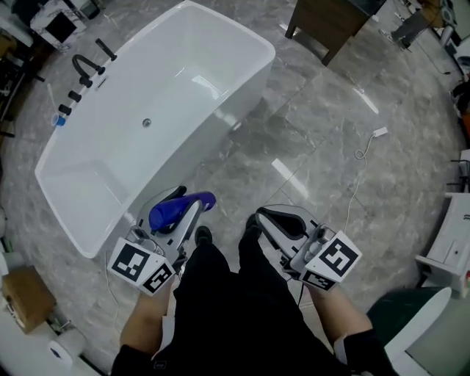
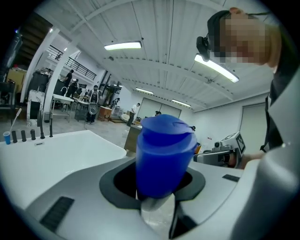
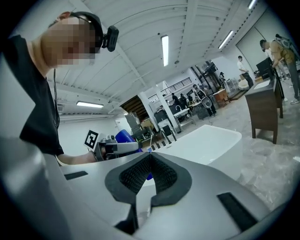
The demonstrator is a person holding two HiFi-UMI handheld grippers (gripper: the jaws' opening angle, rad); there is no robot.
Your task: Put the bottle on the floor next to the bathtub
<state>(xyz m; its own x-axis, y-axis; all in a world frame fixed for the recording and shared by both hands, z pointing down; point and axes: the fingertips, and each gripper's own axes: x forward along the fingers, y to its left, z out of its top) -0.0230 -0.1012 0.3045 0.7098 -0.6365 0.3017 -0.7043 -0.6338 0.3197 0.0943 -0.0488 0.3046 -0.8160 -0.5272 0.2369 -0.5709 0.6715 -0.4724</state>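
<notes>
A blue bottle [image 1: 172,213] with a blue flip cap lies sideways between the jaws of my left gripper [image 1: 187,204], which is shut on it. In the left gripper view the bottle [image 2: 164,157] fills the gap between the dark pads. It hangs above the grey floor [image 1: 323,147], just off the near corner of the white bathtub [image 1: 242,95]. My right gripper [image 1: 263,217] is beside it on the right, shut, with nothing in it. In the right gripper view its pads [image 3: 164,176] meet at the tip, with the bottle [image 3: 124,137] behind them.
Black taps [image 1: 88,67] stand on the tub's far rim. A wooden cabinet [image 1: 330,22] is at the top, and a white cable [image 1: 367,147] lies on the floor. A cardboard box [image 1: 26,297] sits at lower left and white fixtures [image 1: 448,242] at the right. My black-trousered legs [image 1: 228,308] are below.
</notes>
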